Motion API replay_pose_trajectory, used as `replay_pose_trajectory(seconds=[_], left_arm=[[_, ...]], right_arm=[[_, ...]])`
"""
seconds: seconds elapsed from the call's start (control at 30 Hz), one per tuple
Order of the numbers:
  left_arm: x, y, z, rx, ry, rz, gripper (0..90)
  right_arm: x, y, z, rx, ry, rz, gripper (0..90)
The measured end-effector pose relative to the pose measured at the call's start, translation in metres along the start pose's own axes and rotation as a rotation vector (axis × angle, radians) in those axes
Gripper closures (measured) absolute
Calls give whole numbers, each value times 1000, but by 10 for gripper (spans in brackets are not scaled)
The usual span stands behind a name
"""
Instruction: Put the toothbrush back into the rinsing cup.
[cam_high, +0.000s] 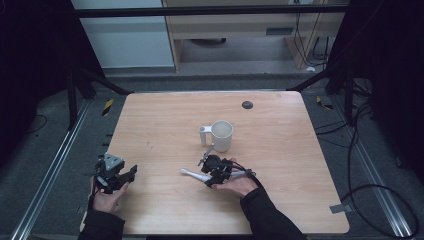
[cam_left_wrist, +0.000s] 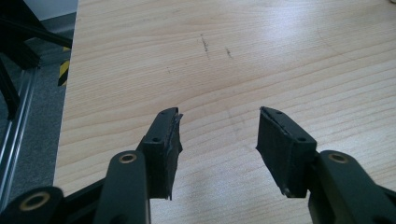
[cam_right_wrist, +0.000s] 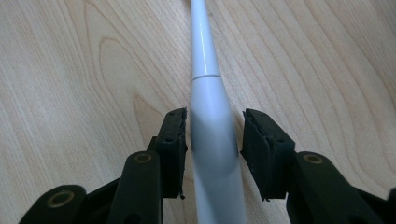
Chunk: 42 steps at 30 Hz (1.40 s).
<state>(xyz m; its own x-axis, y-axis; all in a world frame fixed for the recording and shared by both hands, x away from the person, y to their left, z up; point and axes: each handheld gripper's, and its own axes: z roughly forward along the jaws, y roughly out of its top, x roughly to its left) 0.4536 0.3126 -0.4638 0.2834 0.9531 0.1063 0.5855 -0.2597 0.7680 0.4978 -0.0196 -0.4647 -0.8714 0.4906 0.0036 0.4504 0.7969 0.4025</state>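
The counter (cam_high: 280, 165) is pale, honey-coloured wood with wavy darker grain running across it, plus a small round black spot (cam_high: 247, 105) near its far edge. On it stands a creamy white cup (cam_high: 222, 135), and a glossy white toothbrush-like handle (cam_right_wrist: 212, 126) lies between the matt black tongs (cam_right_wrist: 212, 154) of the right hand. The left tongs (cam_left_wrist: 219, 144) are the same black with brass-coloured rivets and a grey plate on top, and both sleeves are black; yellow-and-black striped tape (cam_high: 107, 106) marks the grey floor.
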Motion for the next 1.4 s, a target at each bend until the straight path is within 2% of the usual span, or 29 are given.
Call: replay_pose_trajectory(seconds=[0.37,0.57,0.8,1.23,1.4], left_arm=[[0,0,0,0,0,-2,480],[0,0,0,1,0,1,480],[0,0,0,1,0,0,480],[0,0,0,1,0,-2,479],[0,0,0,0,0,-2,480]], right_arm=[[0,0,5,47,-7,-12,618],[0,-1,6,55,-7,-20,627],[0,0,6,61,-11,-6,660],[-2,2,5,89,-3,13,668],[-2,1,3,84,-10,15,669]])
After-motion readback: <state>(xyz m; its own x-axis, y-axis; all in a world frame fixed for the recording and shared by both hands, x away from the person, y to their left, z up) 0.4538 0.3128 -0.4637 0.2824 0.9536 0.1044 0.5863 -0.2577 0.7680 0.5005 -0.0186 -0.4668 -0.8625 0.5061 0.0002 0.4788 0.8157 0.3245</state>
